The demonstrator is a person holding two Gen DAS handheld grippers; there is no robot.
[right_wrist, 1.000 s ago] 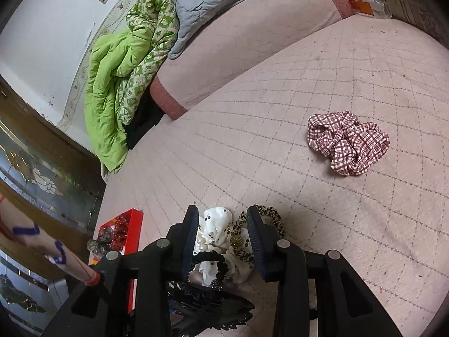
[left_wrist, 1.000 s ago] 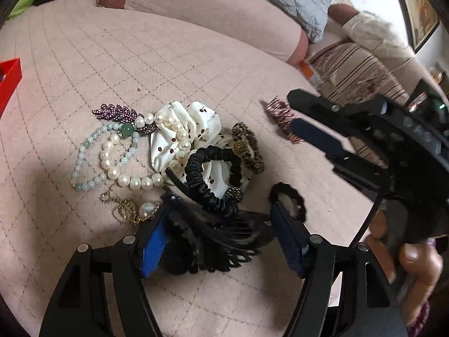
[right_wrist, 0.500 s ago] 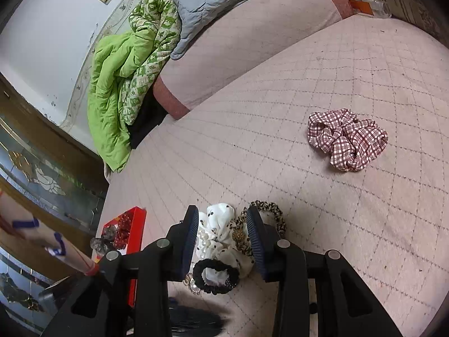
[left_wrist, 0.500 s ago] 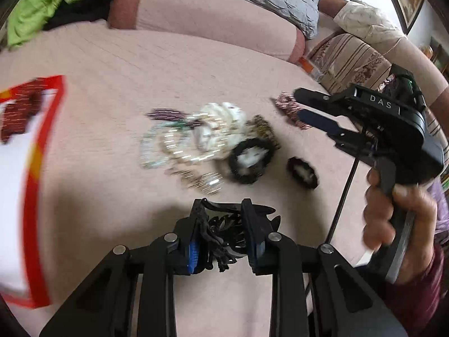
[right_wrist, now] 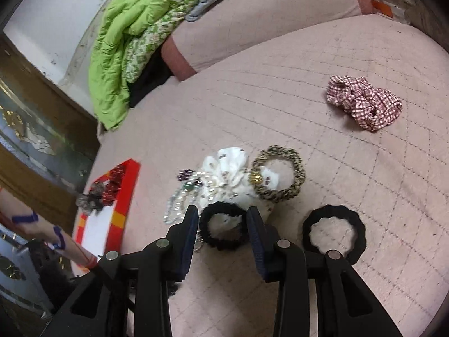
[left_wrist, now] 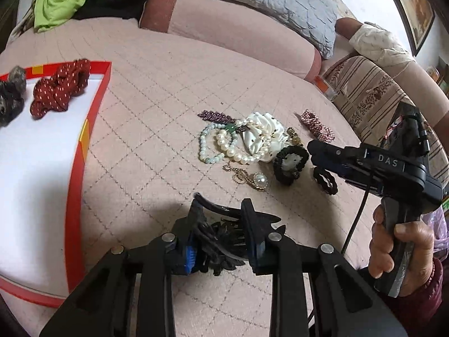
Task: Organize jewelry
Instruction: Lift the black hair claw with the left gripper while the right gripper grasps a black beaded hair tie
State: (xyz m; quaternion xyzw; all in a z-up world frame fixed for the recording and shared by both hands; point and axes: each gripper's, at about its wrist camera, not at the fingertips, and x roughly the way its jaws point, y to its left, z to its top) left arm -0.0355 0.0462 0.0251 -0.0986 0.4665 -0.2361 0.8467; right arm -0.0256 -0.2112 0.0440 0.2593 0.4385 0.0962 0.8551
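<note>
Pinching black claw clip (left_wrist: 221,238) in left gripper (left_wrist: 221,237), right gripper (right_wrist: 221,229) spread over black scrunchie (right_wrist: 223,229) — shallow grip, risking slip before red tray (left_wrist: 92,118) off left.

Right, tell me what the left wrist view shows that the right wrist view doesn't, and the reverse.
Only the left wrist view: the left gripper clamped on a black claw clip, the person's hand holding the right gripper's handle, and a gold pearl pendant.

Only the right wrist view: the right gripper from behind, jaws apart and empty above a black scrunchie.

Both: the red-rimmed tray, the white dotted scrunchie, the pearl strands, the plaid scrunchie and the green quilt.
</note>
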